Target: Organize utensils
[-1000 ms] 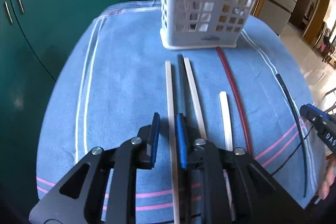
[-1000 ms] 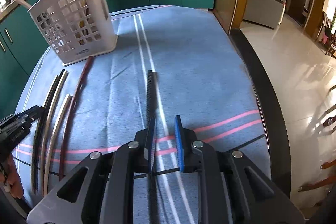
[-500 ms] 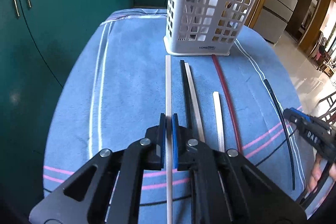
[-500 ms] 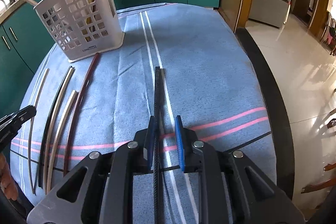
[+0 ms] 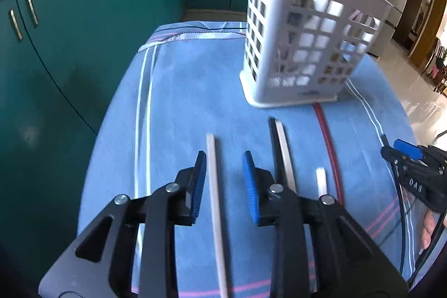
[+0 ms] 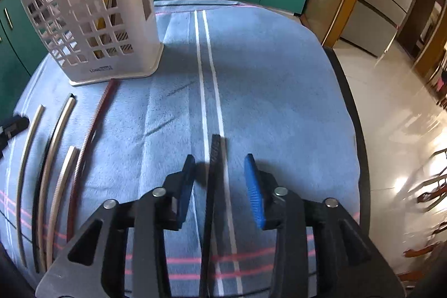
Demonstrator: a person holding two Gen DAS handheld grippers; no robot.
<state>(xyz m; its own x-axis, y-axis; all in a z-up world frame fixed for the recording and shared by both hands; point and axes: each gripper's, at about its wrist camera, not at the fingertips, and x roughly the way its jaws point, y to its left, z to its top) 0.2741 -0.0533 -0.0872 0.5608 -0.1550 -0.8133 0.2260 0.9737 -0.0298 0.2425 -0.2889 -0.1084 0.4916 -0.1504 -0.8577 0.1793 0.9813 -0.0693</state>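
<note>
A white slotted utensil basket (image 5: 304, 46) stands on the blue cloth and shows in the right wrist view (image 6: 92, 27) too. Several chopsticks lie on the cloth in front of it. My left gripper (image 5: 225, 161) is open, its jaws either side of a white chopstick (image 5: 216, 203) that lies between them. My right gripper (image 6: 220, 166) is open around a black chopstick (image 6: 212, 186) that runs back under it. A black and white pair (image 5: 280, 152), a short white one (image 5: 321, 180) and a dark red one (image 5: 329, 150) lie between the grippers.
The cloth (image 6: 265, 91) covers a round table with a dark edge (image 6: 354, 113) on the right. Teal cabinets (image 5: 83, 27) stand close on the left and behind. A ladle and a pink stick stand in the basket.
Both grippers have opened wider after being nearly shut on their chopsticks half a second ago. Both have moved forward toward the basket, and the chopsticks lie between the open jaws.
</note>
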